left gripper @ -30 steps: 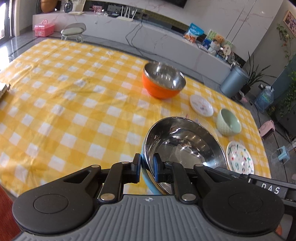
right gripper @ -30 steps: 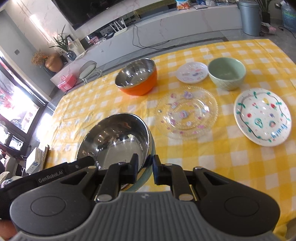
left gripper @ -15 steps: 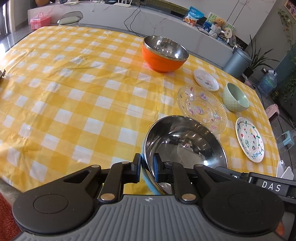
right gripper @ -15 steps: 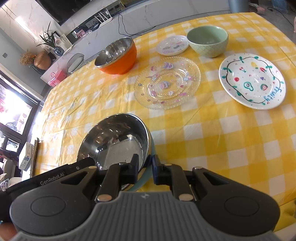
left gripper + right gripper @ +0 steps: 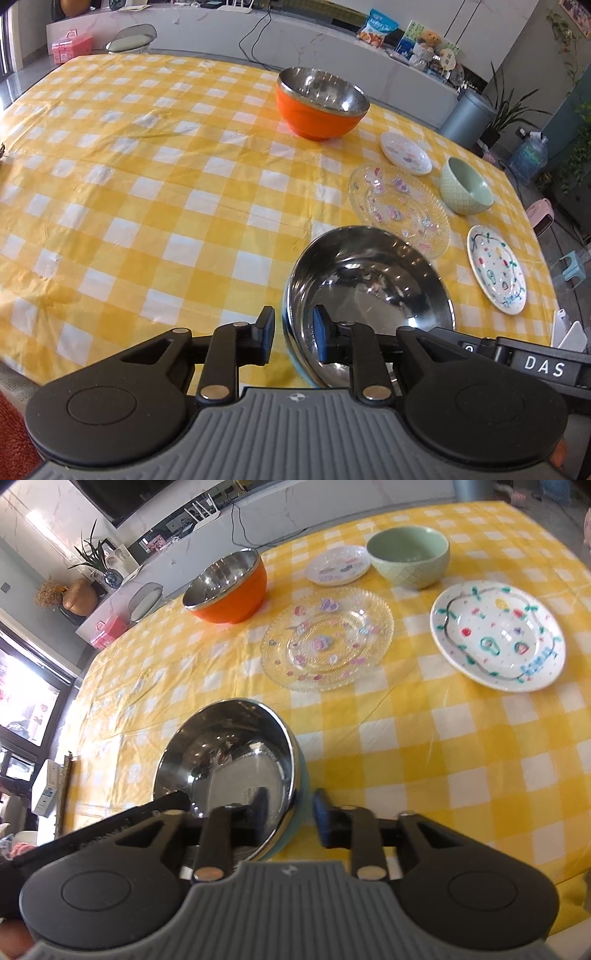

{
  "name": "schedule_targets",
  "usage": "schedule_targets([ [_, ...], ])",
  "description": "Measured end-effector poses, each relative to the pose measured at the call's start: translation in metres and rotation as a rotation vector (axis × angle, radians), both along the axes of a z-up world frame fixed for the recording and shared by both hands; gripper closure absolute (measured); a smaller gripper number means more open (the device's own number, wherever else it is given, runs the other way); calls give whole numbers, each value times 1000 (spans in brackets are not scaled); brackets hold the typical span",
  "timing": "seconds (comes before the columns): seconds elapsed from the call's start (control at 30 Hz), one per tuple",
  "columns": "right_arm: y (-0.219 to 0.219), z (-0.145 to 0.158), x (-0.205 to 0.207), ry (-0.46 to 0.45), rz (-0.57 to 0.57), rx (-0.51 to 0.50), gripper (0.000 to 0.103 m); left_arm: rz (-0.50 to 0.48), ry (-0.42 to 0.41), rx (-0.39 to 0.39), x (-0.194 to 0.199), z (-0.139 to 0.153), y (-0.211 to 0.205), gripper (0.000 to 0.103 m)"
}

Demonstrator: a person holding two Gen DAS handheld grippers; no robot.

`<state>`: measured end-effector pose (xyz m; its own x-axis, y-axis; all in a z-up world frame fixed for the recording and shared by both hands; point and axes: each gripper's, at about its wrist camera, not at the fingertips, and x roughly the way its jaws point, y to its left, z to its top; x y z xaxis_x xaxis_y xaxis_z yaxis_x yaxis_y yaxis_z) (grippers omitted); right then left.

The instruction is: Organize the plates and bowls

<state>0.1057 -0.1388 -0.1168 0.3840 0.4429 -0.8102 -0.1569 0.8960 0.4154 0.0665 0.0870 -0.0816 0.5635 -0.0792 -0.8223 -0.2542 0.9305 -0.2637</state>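
Note:
A steel bowl with a pale blue outside (image 5: 369, 288) (image 5: 229, 760) sits on the yellow checked tablecloth (image 5: 147, 184) near the front edge. My left gripper (image 5: 293, 338) straddles its near-left rim, and its jaws are opening, with gaps showing between the blue pads and the rim. My right gripper (image 5: 290, 816) straddles the opposite rim, one finger inside the bowl and one outside; its jaws are opening too, clear of the metal. Farther back stand an orange bowl with a steel lining (image 5: 319, 107) (image 5: 229, 590) and a green bowl (image 5: 466, 190) (image 5: 410, 559).
A clear patterned glass plate (image 5: 399, 206) (image 5: 327, 638) lies just beyond the steel bowl. A small white plate (image 5: 405, 153) (image 5: 338, 568) is behind it, and a painted white plate (image 5: 496, 275) (image 5: 498, 635) lies at the right. The table's edge is close below both grippers.
Both grippers sank toward the table with the steel bowl, then held still. Their jaws, shut on the rim before, have spread apart and no longer press on it.

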Motion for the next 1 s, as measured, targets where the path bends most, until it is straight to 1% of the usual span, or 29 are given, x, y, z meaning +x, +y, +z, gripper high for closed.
schedule_targets([
  [0.07, 0, 3, -1, -19, -3, -25, 69, -4, 4, -9, 0, 2, 1, 72],
  [0.13, -1, 5, -2, -29, -2, -20, 67, -6, 15, -23, 0, 4, 3, 72],
  [0.23, -2, 8, -3, -41, -5, -4, 65, 2, -33, -11, -3, 12, 5, 71],
  [0.3, -2, 12, -5, -58, -9, -5, 59, 15, -68, -13, -6, 19, 7, 71],
  [0.37, -2, 15, -8, -77, -11, -11, 59, 24, -105, -8, -8, 26, 10, 66],
  [0.4, -2, 17, -9, -86, -13, -15, 59, 27, -120, -3, -8, 30, 11, 66],
  [0.47, -2, 22, -13, -117, -22, -22, 58, 27, -158, 33, -9, 39, 10, 66],
  [0.5, -3, 25, -14, -136, -29, -26, 56, 32, -192, 55, -11, 43, 10, 66],
  [0.57, -4, 32, -17, -171, -49, -39, 50, 55, -254, 109, -12, 52, 9, 55],
  [0.63, -6, 39, -16, -197, -67, -38, 50, 59, -288, 145, -10, 62, 9, 54],
  [0.67, -7, 42, -14, -206, -77, -37, 49, 56, -294, 150, -7, 67, 10, 53],
  [0.77, -10, 52, -6, -225, -104, -37, 48, 45, -289, 129, 5, 83, 17, 48],
  [0.83, -9, 58, 2, -224, -116, -28, 48, 26, -280, 100, 15, 92, 23, 47],
  [0.87, -9, 61, 6, -222, -120, -20, 47, 19, -285, 91, 21, 97, 25, 47],
  [0.9, -8, 64, 11, -220, -121, -13, 42, 14, -292, 88, 25, 102, 26, 47],
  [0.93, -7, 67, 16, -220, -119, -11, 40, 7, -300, 88, 31, 105, 28, 45],
  [1.0, -2, 74, 26, -226, -109, -23, 40, -2, -314, 94, 39, 111, 29, 43],
])
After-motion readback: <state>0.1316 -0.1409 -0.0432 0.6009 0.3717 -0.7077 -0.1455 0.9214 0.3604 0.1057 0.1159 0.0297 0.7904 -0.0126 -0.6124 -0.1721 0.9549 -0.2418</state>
